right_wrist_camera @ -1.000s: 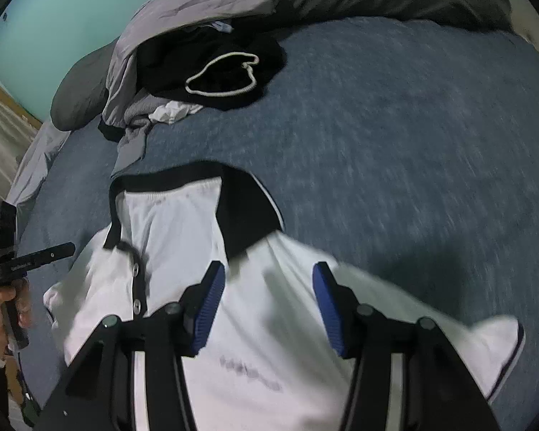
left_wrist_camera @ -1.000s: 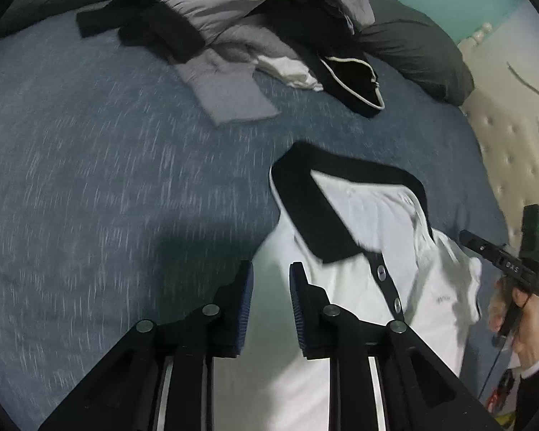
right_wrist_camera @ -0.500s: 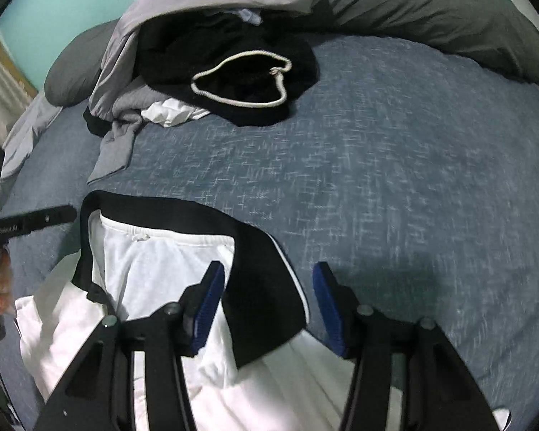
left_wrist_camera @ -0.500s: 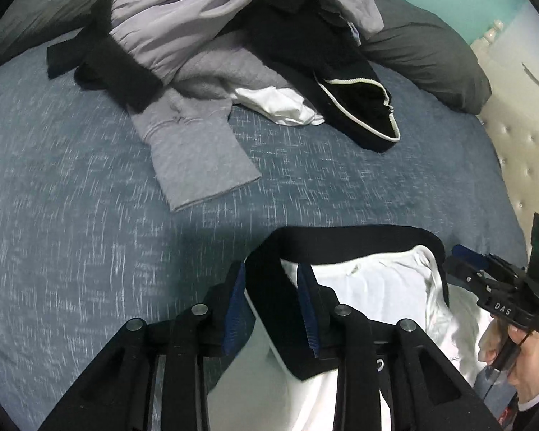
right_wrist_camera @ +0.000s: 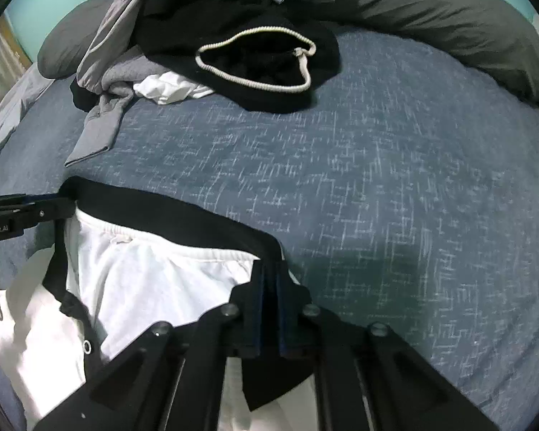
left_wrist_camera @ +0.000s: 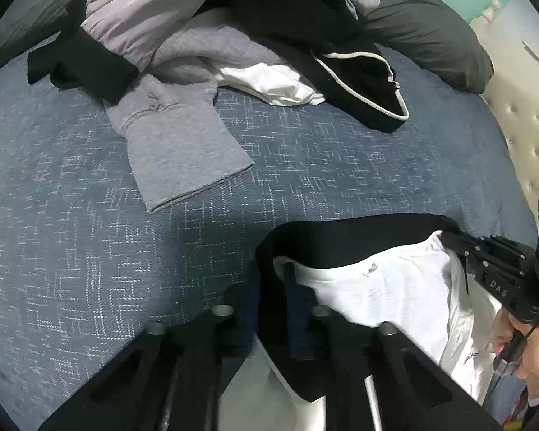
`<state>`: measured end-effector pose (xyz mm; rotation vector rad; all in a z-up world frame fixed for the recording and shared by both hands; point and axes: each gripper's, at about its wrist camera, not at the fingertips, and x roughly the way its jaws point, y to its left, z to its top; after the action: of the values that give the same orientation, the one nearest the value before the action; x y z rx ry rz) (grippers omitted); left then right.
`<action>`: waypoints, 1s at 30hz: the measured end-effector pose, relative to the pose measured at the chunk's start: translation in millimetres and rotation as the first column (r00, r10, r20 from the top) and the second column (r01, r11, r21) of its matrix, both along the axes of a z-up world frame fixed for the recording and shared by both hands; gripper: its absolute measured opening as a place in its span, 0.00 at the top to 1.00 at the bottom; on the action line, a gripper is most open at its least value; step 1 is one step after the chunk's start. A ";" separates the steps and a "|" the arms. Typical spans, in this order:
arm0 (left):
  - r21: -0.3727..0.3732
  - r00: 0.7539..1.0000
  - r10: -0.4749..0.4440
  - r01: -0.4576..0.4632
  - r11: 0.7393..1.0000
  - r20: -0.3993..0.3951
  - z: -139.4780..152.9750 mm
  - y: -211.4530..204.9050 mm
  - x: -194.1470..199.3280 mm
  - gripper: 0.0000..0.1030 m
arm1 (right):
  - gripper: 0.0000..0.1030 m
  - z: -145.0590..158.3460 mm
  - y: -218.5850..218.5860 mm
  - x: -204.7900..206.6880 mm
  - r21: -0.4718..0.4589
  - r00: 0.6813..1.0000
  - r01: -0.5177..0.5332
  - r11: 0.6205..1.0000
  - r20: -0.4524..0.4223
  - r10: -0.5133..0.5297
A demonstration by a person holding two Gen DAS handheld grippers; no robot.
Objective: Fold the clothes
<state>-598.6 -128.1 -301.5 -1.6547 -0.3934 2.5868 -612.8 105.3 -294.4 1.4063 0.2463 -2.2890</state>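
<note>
A white polo shirt [left_wrist_camera: 377, 287] [right_wrist_camera: 143, 280] with a black collar [left_wrist_camera: 341, 240] [right_wrist_camera: 161, 204] lies on the blue bedspread [left_wrist_camera: 72, 215]. My left gripper [left_wrist_camera: 271, 287] is shut on the collar's left corner, and black fabric runs between its fingers. In the right wrist view my right gripper [right_wrist_camera: 269, 280] is shut on the collar's other corner. Each gripper shows in the other's view: the right gripper [left_wrist_camera: 463, 251] sits at the collar's far end, the left gripper [right_wrist_camera: 63, 208] at the picture's left edge. The collar hangs stretched between them.
A pile of clothes lies further up the bed: a grey sweatshirt sleeve [left_wrist_camera: 183, 151], a black garment with white trim [left_wrist_camera: 359, 82] [right_wrist_camera: 262, 64], and a crumpled white piece [left_wrist_camera: 269, 82]. Dark grey pillows [left_wrist_camera: 431, 36] [right_wrist_camera: 449, 18] sit behind. A tufted cream headboard [left_wrist_camera: 521, 125] is at right.
Both grippers slid up the shirt from its chest to the collar. Both sets of jaws, open before, have shut on the collar's two corners.
</note>
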 end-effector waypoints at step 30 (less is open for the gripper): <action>-0.086 0.993 0.115 -0.118 0.989 -0.038 3.7 -28.1 -60.2 0.94 | 0.96 15.1 -21.2 -69.2 0.001 0.990 0.089 0.996 -0.108 -0.089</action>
<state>-658.8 -156.2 -297.8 -1.6615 -0.3907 2.7499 -682.0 84.1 -279.3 1.3223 0.2280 -2.4426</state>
